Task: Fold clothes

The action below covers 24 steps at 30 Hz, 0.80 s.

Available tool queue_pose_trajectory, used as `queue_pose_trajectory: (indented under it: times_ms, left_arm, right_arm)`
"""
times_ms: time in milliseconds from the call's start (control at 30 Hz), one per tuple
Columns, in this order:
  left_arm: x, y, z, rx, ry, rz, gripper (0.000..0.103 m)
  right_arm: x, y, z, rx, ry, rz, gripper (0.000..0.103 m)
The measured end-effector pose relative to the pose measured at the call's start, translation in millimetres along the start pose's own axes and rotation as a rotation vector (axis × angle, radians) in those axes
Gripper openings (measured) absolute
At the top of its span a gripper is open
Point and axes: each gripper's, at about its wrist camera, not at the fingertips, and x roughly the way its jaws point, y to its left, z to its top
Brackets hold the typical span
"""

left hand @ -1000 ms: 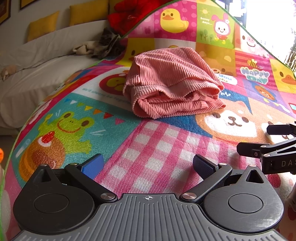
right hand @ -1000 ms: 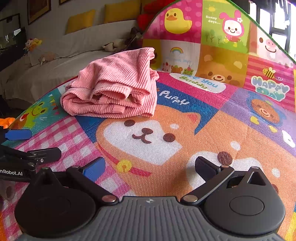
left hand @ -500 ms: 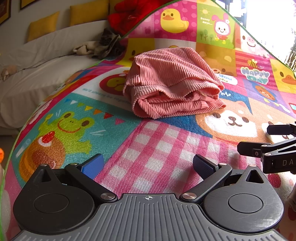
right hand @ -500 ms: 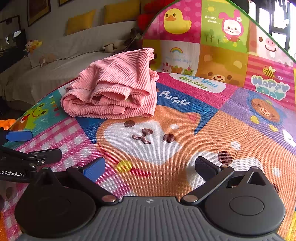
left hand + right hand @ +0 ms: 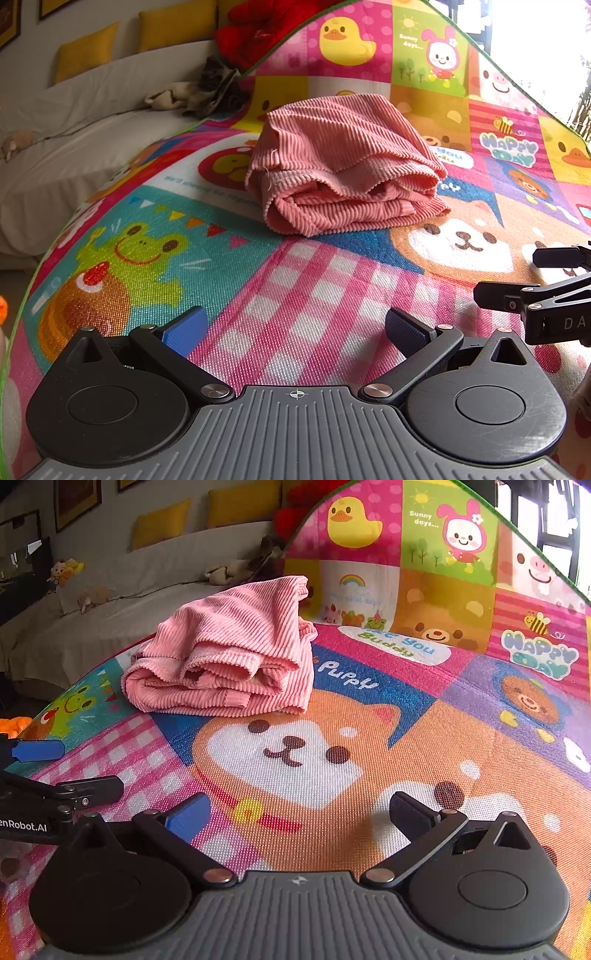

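Left wrist view: folded pink corduroy garment (image 5: pixel 347 166) lies on the cartoon play mat (image 5: pixel 314 291) at upper centre, well apart from the left gripper (image 5: pixel 295 328) (fingers spread, empty). Right wrist view: garment (image 5: pixel 225 653) sits upper left; right gripper (image 5: pixel 299 816) likewise spread, empty, over the mat (image 5: pixel 424 738).

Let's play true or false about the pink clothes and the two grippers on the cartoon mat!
1. The pink corduroy garment lies folded on the cartoon play mat. True.
2. The left gripper is squeezing the garment. False: it is open and apart from it.
3. The right gripper is open and empty. True.
4. The cushions on the sofa are blue. False: they are yellow.
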Motion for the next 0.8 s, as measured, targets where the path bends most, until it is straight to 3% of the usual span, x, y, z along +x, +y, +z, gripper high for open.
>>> queue_pose_trajectory:
  times_ms: [800]
  left_arm:
    - [0.2, 0.5, -0.1, 0.001, -0.001, 0.000, 0.103]
  right_arm:
    - [0.8, 0.7, 0.1, -0.010, 0.004, -0.007, 0.103]
